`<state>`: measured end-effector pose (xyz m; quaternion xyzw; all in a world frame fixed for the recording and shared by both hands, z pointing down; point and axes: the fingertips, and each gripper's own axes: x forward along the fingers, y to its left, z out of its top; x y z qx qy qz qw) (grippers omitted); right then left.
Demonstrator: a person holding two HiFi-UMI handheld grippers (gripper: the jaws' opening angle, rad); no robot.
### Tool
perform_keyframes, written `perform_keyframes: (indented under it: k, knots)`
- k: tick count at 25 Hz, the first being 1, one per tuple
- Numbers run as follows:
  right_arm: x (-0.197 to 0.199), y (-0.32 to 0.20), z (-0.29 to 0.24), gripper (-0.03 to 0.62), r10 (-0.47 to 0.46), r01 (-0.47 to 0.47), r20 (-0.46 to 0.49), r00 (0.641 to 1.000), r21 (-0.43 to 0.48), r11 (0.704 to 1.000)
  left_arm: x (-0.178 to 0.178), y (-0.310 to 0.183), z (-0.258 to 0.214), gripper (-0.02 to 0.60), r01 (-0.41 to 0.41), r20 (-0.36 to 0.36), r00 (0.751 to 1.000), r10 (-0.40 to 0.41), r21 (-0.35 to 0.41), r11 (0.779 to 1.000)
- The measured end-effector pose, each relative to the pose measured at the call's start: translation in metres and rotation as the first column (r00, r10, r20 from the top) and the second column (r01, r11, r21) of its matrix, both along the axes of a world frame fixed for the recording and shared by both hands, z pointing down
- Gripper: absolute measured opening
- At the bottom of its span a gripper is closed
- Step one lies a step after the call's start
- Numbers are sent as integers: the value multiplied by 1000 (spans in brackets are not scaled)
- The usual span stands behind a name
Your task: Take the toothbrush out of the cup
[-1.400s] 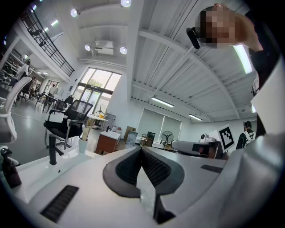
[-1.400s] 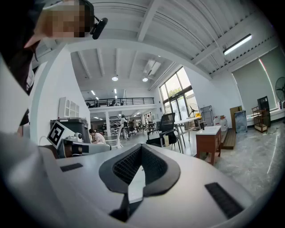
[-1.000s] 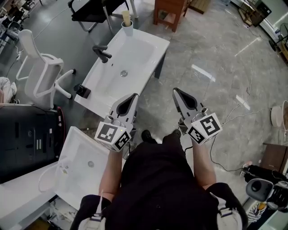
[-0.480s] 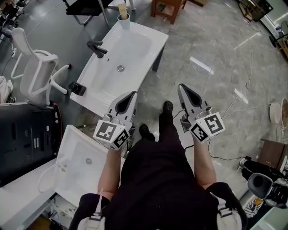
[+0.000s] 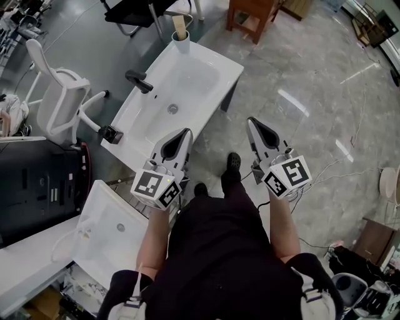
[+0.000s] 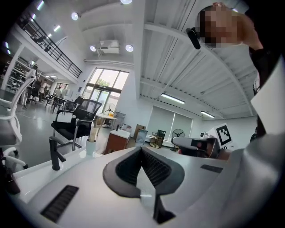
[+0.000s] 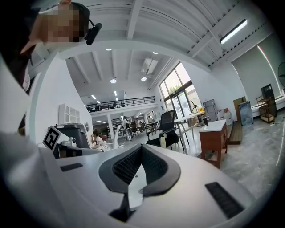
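A white cup (image 5: 180, 41) with a pale toothbrush (image 5: 179, 25) standing in it sits at the far corner of a white sink (image 5: 209, 84), behind the black faucet (image 5: 140, 80). My left gripper (image 5: 185, 133) hangs over the sink's near edge, shut and empty, well short of the cup. My right gripper (image 5: 250, 122) is over the floor to the right of the sink, also shut with nothing in it. In the left gripper view the cup (image 6: 91, 146) and toothbrush (image 6: 93, 132) show far off, left of the closed jaws (image 6: 141, 149). The right gripper view shows closed jaws (image 7: 141, 147).
A white office chair (image 5: 59, 103) stands left of the sink, a black chair (image 5: 134, 12) and a wooden cabinet (image 5: 253, 15) behind it. A second white basin (image 5: 109, 231) and a black machine (image 5: 37, 187) lie at the lower left. Cables (image 5: 325, 159) run over the floor on the right.
The person has stepped forward, so the sink and cup sit a little lower and nearer in the head view. Both grippers have come along with the body and stay shut.
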<state>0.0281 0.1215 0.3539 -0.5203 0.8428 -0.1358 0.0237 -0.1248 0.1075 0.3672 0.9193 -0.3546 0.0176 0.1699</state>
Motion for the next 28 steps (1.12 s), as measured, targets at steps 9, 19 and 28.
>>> perform_keyframes:
  k: [9,19,28]
  knots:
    - [40,-65,-3,31,-105,104,15,994,21,994,60,-53,-8,15,54,26,998,-54,20,998]
    - [82,-105,2,31,-178,177,21,984,12,984,128,-91,-2,15,56,45,997,-58,38,998]
    - [103,-126,10,31,-199,200,37,979,-1,980,140,-107,8,15,93,78,993,-94,9,996]
